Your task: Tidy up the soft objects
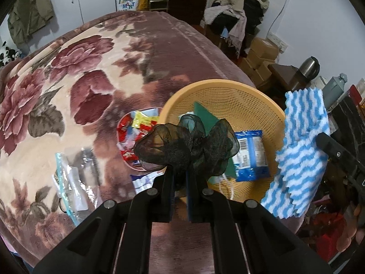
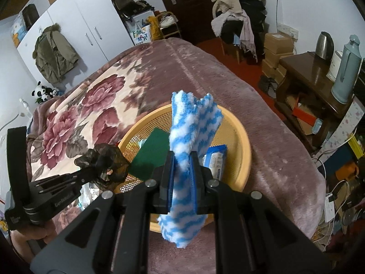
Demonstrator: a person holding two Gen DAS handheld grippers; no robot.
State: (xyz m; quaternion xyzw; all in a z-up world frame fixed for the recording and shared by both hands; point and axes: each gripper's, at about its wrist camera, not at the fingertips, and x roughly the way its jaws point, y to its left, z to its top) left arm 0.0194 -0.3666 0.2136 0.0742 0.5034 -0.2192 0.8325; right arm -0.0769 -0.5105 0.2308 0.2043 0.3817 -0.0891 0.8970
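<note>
My left gripper (image 1: 180, 171) is shut on a black sheer scrunchie (image 1: 184, 146) and holds it over the near-left rim of the orange mesh basket (image 1: 257, 109). It also shows in the right wrist view (image 2: 105, 159). My right gripper (image 2: 182, 157) is shut on a blue-and-white striped fluffy cloth (image 2: 191, 132), held above the basket (image 2: 239, 141). The cloth hangs at the right in the left wrist view (image 1: 301, 155). In the basket lie a green sheet (image 2: 152, 153) and a blue snack packet (image 1: 251, 155).
A pink bowl of candy wrappers (image 1: 134, 137) sits left of the basket on the floral blanket (image 1: 68, 73). A clear zip bag (image 1: 73, 182) lies nearer. A wooden side table (image 2: 312, 73) with a kettle and thermos stands right of the bed.
</note>
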